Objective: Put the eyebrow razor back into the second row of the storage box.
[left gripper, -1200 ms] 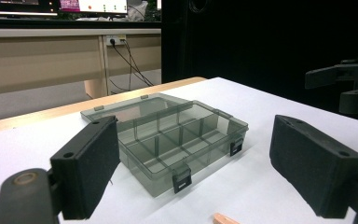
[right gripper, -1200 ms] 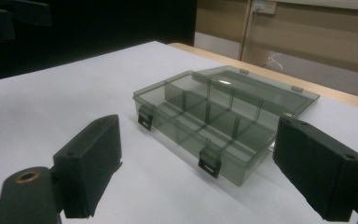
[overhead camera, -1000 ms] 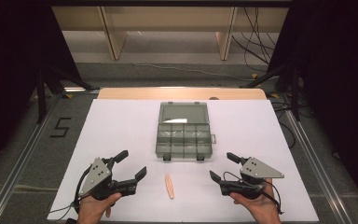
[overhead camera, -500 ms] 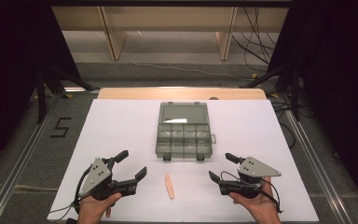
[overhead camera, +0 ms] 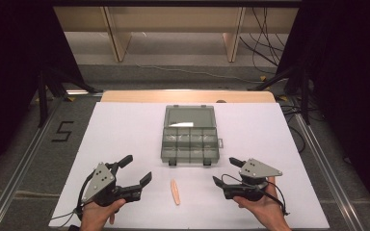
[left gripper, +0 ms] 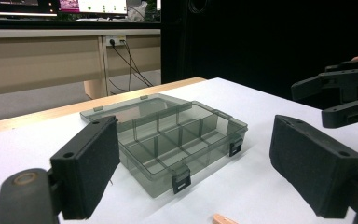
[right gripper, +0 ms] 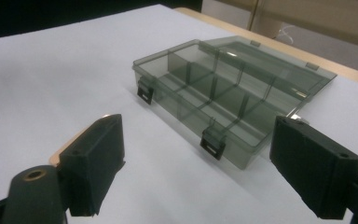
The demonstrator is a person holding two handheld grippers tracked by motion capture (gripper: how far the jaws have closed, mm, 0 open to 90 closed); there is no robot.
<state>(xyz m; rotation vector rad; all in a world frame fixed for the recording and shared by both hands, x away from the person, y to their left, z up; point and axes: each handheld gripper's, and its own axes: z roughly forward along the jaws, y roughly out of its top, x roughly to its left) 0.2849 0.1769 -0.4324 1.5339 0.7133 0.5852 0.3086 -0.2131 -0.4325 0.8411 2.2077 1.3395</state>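
A smoky grey compartment box [overhead camera: 189, 139] lies open at the middle of the white table, lid folded back flat, its two latches facing me. Its compartments look empty. A small peach-coloured stick [overhead camera: 175, 191] lies on the table in front of it, between my hands. My left gripper [overhead camera: 137, 168] is open at the near left and holds nothing; its view takes in the box [left gripper: 168, 135] and the stick's tip [left gripper: 223, 219]. To the near right, my right gripper [overhead camera: 225, 171] is open and also holds nothing, with the box [right gripper: 233, 93] ahead of its jaws.
A white sheet covers the table [overhead camera: 120, 125], with a wooden strip [overhead camera: 188, 96] along the far edge. Cables [overhead camera: 265, 43] and wooden shelf legs stand beyond it. A floor mark "5" [overhead camera: 62, 131] sits to the left. The other gripper [left gripper: 345, 93] shows at the right of the left gripper view.
The right gripper has edged slightly to the left. The left gripper, box and stick have not moved.
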